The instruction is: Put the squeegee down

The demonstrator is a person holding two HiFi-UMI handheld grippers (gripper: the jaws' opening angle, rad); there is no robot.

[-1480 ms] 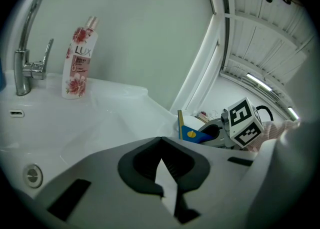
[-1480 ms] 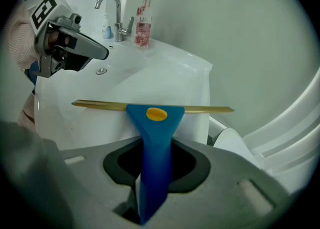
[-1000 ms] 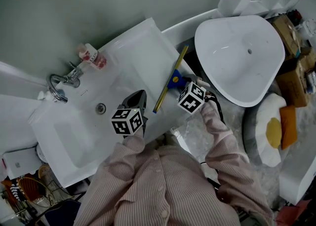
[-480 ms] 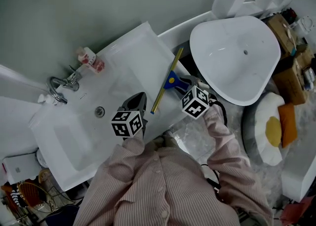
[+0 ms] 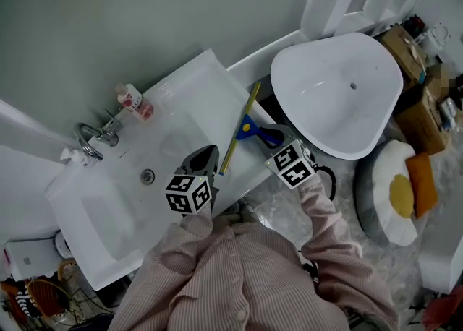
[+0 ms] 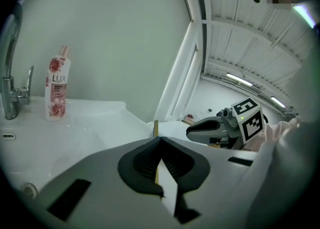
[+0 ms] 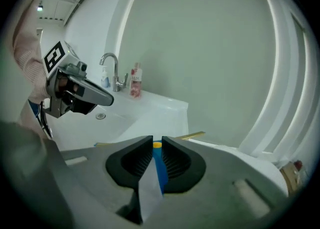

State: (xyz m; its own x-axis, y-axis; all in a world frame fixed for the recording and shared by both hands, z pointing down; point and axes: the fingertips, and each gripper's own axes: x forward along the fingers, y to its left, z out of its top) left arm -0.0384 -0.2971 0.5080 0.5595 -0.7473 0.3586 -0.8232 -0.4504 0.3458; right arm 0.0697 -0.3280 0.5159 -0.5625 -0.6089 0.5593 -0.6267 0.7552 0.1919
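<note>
Head view is showing the squeegee lying flat on the right-hand ledge of the sink. Its brass-coloured bar is running from the front edge toward the wall, and its blue handle is sticking out to the right, toward the white tub. Judging from that, the putting-down is looking done, and the step in hand is letting go and getting clear.

Right claw is sitting just beside the handle's free end, in line with it. Its 2 jaws are closing and standing only a little apart, with the blue handle showing in the narrow gap between them. The pads are not looking pressed on it. I am judging the handle to be lying just past and below the tips, not held, though the gap is tight enough that this is not certain.

Left claw is hovering over the front part of the sink, to the left of the bar and apart from it. Its jaws are meeting at the tips with nothing in them.

Next move is calling for the right claw to be backing straight away along the handle's line. The squeegee is lying close to the ledge's edge, so snagging the handle's end could be dragging it off.
</note>
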